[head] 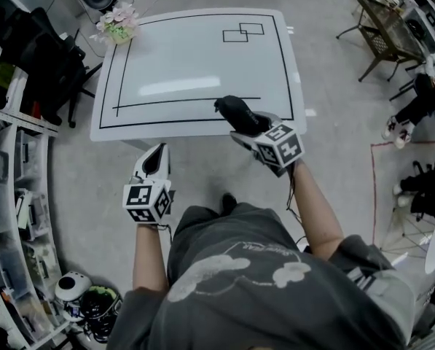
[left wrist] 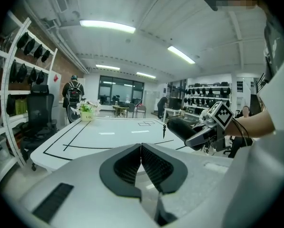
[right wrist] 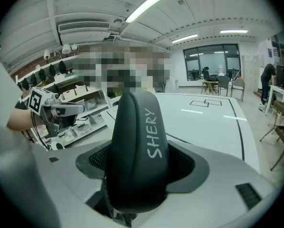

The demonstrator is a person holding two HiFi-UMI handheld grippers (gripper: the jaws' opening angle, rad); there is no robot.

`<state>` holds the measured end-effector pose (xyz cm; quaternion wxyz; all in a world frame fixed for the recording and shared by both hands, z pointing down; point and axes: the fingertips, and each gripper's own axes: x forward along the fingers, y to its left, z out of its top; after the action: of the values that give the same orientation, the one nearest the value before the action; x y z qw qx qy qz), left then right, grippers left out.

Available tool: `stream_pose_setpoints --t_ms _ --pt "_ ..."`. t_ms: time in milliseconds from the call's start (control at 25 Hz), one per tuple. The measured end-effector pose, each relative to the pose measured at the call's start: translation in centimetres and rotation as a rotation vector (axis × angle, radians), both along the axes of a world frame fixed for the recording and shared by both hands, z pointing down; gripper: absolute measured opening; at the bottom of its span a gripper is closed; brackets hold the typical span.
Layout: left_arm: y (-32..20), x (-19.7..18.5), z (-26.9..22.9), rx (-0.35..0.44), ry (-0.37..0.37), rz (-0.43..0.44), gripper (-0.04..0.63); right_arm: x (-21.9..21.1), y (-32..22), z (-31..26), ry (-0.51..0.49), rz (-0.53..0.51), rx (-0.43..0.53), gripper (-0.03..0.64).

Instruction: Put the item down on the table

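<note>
A black case [head: 237, 113] lettered SHERY [right wrist: 138, 156] is held in my right gripper [head: 248, 130], which is shut on it, just over the near edge of the white table [head: 195, 64]. In the left gripper view the case [left wrist: 182, 129] sticks out toward the table with a small zip pull hanging from its tip. My left gripper [head: 154, 165] hangs in front of the table over the floor, its jaws shut with nothing between them [left wrist: 141, 161].
A pot of flowers [head: 117, 24] stands at the table's far left corner. Black lines and two small rectangles [head: 243, 32] are marked on the tabletop. Shelves [head: 13, 195] line the left; chairs [head: 385, 31] stand at the right.
</note>
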<state>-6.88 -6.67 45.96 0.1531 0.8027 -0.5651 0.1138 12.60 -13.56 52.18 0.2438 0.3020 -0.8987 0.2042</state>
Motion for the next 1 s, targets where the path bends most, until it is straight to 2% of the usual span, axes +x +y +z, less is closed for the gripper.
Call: stream_pose_setpoints --t_ms 520,800,1000 --pt "-4.6 -4.2 -0.5 0.034 -0.016 -0.047 0.005 -3.8 -5.1 0.4 0.024 -0.064 0.022 0.334" --pt "-10.1 -7.9 0.5 0.032 0.004 -0.04 0.005 -6.9 -10.6 0.6 0.11 -0.089 0.062 0.334" --pt "-15.2 -11.0 0.9 0.026 -0.001 -0.022 0.005 -9.6 -15.3 1.4 0.221 -0.147 0.086 0.334"
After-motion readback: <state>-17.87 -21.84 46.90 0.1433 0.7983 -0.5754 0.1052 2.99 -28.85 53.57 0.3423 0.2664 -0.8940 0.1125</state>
